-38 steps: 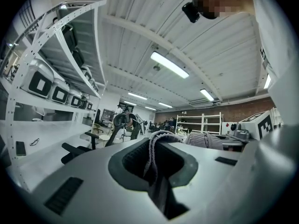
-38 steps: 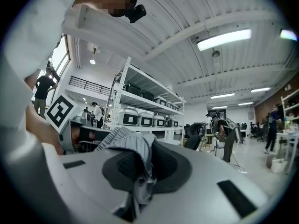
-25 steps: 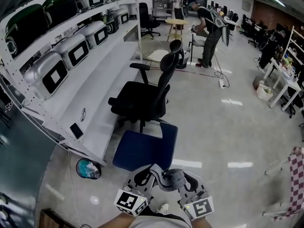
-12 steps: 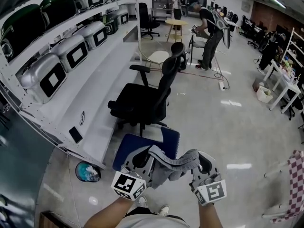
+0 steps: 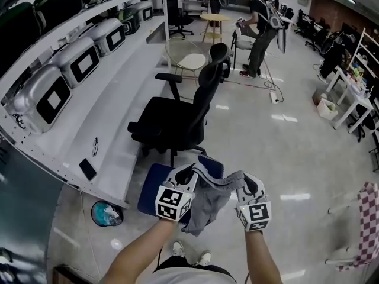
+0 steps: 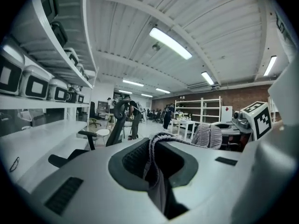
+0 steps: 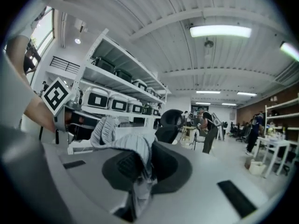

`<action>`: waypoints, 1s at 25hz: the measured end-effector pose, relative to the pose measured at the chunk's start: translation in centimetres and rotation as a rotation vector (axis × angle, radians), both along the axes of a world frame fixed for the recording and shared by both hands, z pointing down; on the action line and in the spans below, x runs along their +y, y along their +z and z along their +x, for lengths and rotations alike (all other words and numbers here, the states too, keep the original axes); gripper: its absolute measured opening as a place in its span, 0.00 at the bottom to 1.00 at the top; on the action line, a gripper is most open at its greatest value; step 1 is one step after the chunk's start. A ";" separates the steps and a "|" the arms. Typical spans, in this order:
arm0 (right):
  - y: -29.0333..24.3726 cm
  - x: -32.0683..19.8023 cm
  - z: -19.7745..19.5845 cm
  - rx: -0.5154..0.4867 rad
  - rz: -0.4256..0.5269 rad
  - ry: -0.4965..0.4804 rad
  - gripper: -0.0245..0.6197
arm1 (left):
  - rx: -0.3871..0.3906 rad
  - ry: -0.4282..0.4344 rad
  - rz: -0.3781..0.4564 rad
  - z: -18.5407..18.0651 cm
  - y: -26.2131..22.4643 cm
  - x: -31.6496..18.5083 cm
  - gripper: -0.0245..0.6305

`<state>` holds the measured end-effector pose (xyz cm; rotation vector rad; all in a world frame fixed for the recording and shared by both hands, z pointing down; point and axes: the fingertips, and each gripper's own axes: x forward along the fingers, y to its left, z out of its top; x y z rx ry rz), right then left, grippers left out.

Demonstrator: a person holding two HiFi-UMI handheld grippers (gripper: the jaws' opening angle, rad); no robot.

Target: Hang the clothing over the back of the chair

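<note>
A grey ribbed piece of clothing (image 5: 210, 195) is stretched between my two grippers and sags below them. My left gripper (image 5: 188, 173) is shut on its left edge (image 6: 156, 169). My right gripper (image 5: 244, 181) is shut on its right edge (image 7: 138, 164). Both are held out in front of me above a blue chair (image 5: 155, 185), whose low back (image 5: 211, 162) shows between them. Beyond it stands a black office chair (image 5: 177, 120) with a tall back and headrest (image 5: 218, 53), also seen in the left gripper view (image 6: 117, 125) and right gripper view (image 7: 169, 122).
White shelving (image 5: 77, 108) with grey cases (image 5: 41, 96) runs along the left. A round bin (image 5: 108, 212) sits on the floor below it. A person (image 5: 260, 31) bends over at the back near a round table (image 5: 216, 19). A checked cloth (image 5: 368, 218) hangs at the right edge.
Both grippers have moved forward with the clothing, from close to my body to above the blue chair, and spread it wider. The view has shifted forward.
</note>
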<state>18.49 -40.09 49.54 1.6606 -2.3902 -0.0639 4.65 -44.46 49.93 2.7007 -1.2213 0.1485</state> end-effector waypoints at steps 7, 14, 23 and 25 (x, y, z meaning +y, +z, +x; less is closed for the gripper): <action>9.5 -2.0 0.1 0.047 -0.205 -0.009 0.10 | -0.054 0.028 -0.193 1.0 9.3 -2.8 0.09; 15.0 -1.0 0.7 0.056 -0.338 -0.034 0.16 | -0.067 0.045 -0.279 1.6 13.6 -4.4 0.09; 18.4 0.6 0.8 0.063 -0.439 -0.047 0.32 | -0.116 0.108 -0.394 2.3 18.0 -3.7 0.25; 19.0 1.1 0.3 0.067 -0.462 -0.068 0.35 | -0.131 0.120 -0.407 2.2 18.6 -3.0 0.26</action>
